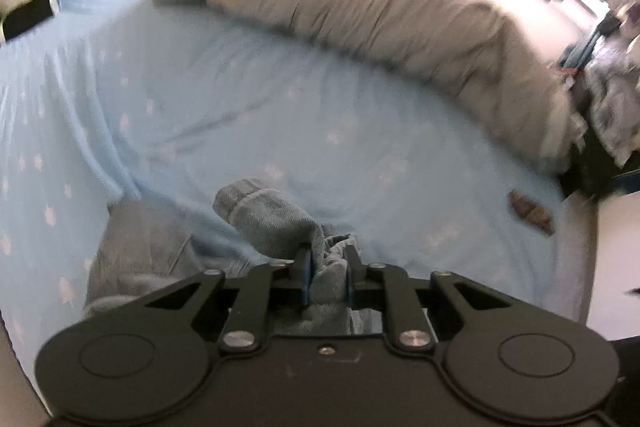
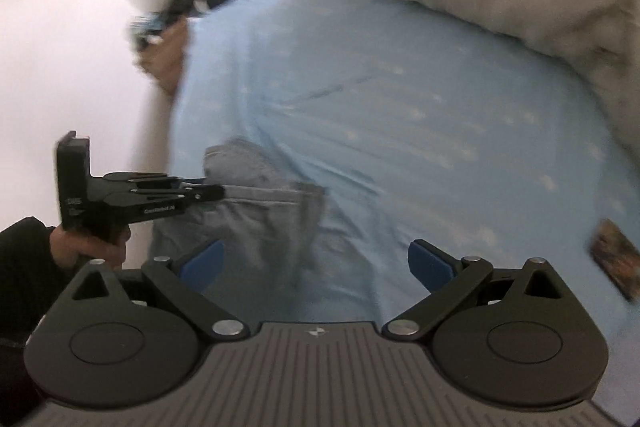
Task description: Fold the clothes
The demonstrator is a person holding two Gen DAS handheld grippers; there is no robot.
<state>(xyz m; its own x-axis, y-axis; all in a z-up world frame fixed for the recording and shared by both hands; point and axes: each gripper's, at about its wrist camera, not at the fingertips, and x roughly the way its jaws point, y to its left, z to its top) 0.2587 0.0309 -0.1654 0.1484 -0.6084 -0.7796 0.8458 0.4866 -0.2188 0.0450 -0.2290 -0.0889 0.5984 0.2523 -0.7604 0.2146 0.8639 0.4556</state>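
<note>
Left claw [image 1: 327, 269] is being kept clamped on a bunched fold of the grey-blue denim garment [image 1: 264, 215], cloth being pinched between its blue pads. Right claw [image 2: 316, 265] is being held wide open above the same garment, nothing between its jaws. The garment is being left crumpled at the near edge of the bed [image 1: 280, 107], on the light blue sheet; no fold is judged complete, so nearly all the work is remaining. Farther off, a grey duvet [image 1: 400, 23] is being seen heaped along the far side. Much is being lost to motion blur: the garment's type, a small brown object [image 1: 530, 213] and the far clutter cannot be identified.
</note>
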